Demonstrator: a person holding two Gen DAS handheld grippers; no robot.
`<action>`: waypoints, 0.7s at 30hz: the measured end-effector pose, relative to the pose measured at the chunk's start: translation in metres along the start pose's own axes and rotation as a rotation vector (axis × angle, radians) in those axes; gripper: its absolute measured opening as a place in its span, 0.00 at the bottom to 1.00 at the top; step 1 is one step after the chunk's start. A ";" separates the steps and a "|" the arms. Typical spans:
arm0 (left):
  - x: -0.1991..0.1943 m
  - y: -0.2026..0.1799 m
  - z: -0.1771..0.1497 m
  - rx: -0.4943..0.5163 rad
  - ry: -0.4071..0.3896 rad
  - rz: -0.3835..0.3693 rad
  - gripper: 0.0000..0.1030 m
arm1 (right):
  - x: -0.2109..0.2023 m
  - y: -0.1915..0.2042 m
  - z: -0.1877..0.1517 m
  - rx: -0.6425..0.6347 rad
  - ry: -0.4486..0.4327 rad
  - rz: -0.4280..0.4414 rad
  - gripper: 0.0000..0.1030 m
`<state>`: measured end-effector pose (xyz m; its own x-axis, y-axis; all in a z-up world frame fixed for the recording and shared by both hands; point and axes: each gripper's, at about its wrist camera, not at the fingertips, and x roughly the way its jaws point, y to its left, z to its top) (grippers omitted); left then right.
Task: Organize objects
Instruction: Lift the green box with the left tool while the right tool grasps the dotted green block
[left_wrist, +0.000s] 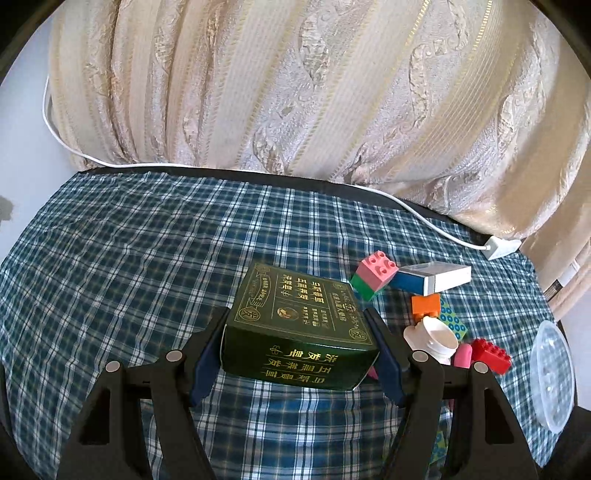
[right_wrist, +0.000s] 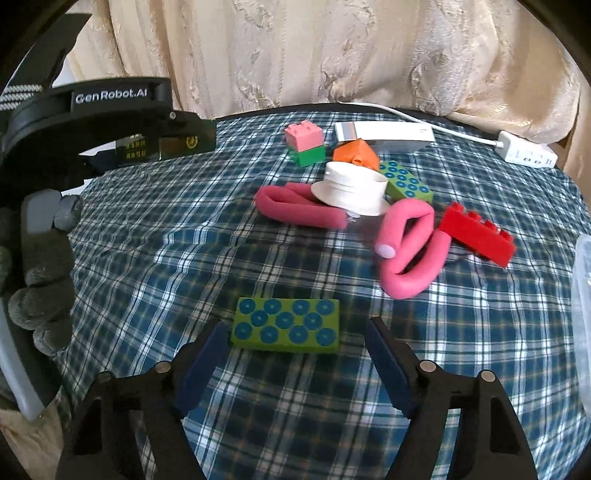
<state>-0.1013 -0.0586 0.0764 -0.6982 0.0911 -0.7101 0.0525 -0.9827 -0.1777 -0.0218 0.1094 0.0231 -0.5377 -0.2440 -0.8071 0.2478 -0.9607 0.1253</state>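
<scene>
My left gripper (left_wrist: 295, 317) is shut on a dark green box with gold print (left_wrist: 299, 321); its blue pads press on the box's two sides above the plaid cloth (left_wrist: 110, 258). The same box (right_wrist: 184, 142) shows at the far left of the right wrist view. My right gripper (right_wrist: 295, 323) is open low over the cloth, and a green block with blue dots (right_wrist: 286, 328) lies flat between its fingertips. The left fingertip is close to the block's edge, while the right one stands clear of it.
A heap lies beyond: a pink-on-green brick stack (right_wrist: 304, 142), a white and blue carton (right_wrist: 384, 133), an orange block (right_wrist: 356, 153), a white jar (right_wrist: 351, 188), pink foam rollers (right_wrist: 410, 251), a red brick (right_wrist: 478, 234). A clear tub (left_wrist: 552, 373) stands right. A power strip (right_wrist: 524, 151) and curtain are behind.
</scene>
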 end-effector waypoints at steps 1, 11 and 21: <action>0.000 0.000 0.000 0.000 0.002 0.000 0.69 | 0.002 0.000 0.001 -0.002 0.003 -0.004 0.74; 0.003 -0.001 -0.002 0.001 0.010 -0.006 0.69 | 0.001 0.000 -0.003 -0.011 -0.024 -0.042 0.63; 0.009 -0.012 -0.006 0.014 0.036 -0.060 0.69 | -0.034 -0.031 -0.012 0.090 -0.103 -0.050 0.63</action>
<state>-0.1041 -0.0449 0.0681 -0.6735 0.1558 -0.7226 0.0013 -0.9773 -0.2119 -0.0018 0.1486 0.0394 -0.6288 -0.2037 -0.7504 0.1481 -0.9788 0.1416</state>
